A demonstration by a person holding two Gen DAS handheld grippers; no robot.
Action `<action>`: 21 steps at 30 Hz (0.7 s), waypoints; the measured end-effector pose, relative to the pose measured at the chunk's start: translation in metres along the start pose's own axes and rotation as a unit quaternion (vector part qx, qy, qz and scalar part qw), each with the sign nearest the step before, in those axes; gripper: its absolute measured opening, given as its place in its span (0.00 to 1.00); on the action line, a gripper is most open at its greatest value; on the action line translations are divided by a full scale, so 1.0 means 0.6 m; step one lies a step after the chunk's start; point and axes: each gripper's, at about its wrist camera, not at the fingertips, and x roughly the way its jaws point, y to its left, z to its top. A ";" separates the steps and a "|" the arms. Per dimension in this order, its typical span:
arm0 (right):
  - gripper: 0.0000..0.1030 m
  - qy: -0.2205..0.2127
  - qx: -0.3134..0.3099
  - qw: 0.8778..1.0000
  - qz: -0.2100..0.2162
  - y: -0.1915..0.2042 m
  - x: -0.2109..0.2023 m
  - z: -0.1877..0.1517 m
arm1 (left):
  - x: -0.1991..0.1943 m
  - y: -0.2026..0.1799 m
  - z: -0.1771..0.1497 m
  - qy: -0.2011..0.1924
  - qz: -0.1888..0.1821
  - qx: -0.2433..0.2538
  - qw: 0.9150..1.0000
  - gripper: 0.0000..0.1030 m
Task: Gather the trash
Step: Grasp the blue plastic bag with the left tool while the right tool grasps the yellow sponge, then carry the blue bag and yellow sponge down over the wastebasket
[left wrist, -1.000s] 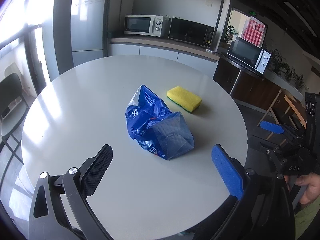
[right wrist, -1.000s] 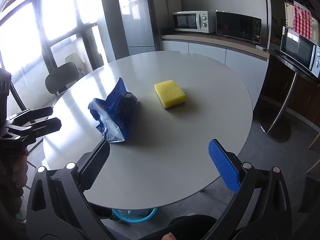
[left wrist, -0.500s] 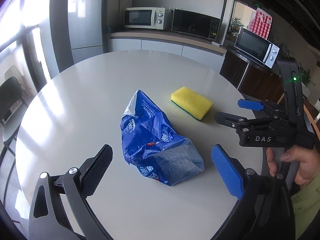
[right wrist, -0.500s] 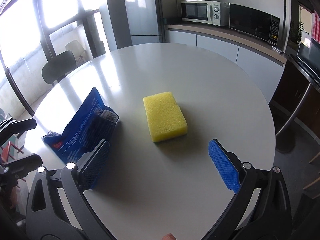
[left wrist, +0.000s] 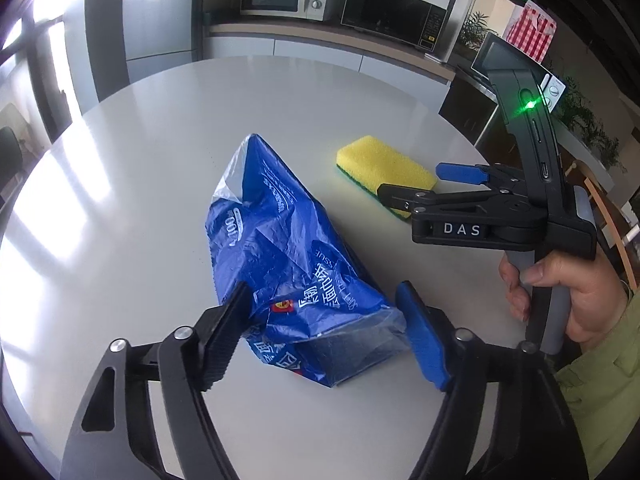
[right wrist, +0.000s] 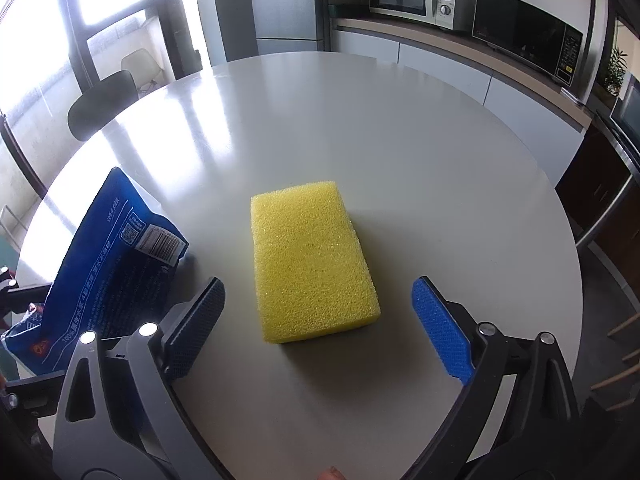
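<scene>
Wrapper first: in the left wrist view the crumpled blue wrapper [left wrist: 288, 272] lies on the round grey counter [left wrist: 120, 208] with its near end between the fingers of the left gripper [left wrist: 324, 330]. Those fingers are closing; the black one looks to be at the plastic's edge and the blue one just beside it, but no firm pinch shows yet. Beyond the wrapper, past the fingertips, a yellow sponge [left wrist: 384, 168] sits with the right gripper [left wrist: 420, 184] reaching in over its near corner, held by a hand [left wrist: 568, 292] in a green sleeve.

In the right wrist view the sponge [right wrist: 312, 260] lies flat on the counter [right wrist: 400, 140], centred ahead of the right gripper [right wrist: 320, 320] and partly between its fingers, which are spread wider than the sponge and closing, touching nothing. The wrapper [right wrist: 108, 264] stands just outside the black finger.

To do this well, I judge, the left fingers should bite a bunched fold of film (thin plastic slips from a shallow grip) and close fully before lifting. The right fingers should come lower to straddle the sponge's long sides, then squeeze lightly.
</scene>
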 end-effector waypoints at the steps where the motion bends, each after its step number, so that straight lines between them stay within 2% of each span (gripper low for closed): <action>1: 0.73 0.002 -0.001 1.000 0.000 0.001 0.002 -0.002 | 0.001 0.002 -0.004 0.000 -0.003 -0.002 1.000 0.61; 3: 0.66 0.005 -0.005 1.000 -0.004 0.004 0.004 -0.005 | 0.001 0.005 -0.008 -0.004 -0.008 -0.005 1.000 0.49; 5: 0.52 0.007 -0.009 1.000 -0.009 0.008 0.004 -0.010 | -0.001 0.005 -0.012 -0.008 -0.012 -0.005 1.000 0.41; 8: 0.46 0.003 -0.014 1.000 -0.012 0.012 -0.001 -0.017 | -0.011 0.008 -0.016 -0.018 -0.019 -0.008 1.000 0.33; 13: 0.40 -0.011 -0.012 1.000 -0.016 0.017 -0.019 -0.027 | -0.044 0.019 -0.025 -0.044 -0.032 -0.025 0.998 0.29; 21: 0.39 -0.040 0.003 0.999 -0.018 0.026 -0.095 -0.070 | -0.114 0.024 -0.052 -0.089 -0.052 -0.026 0.994 0.28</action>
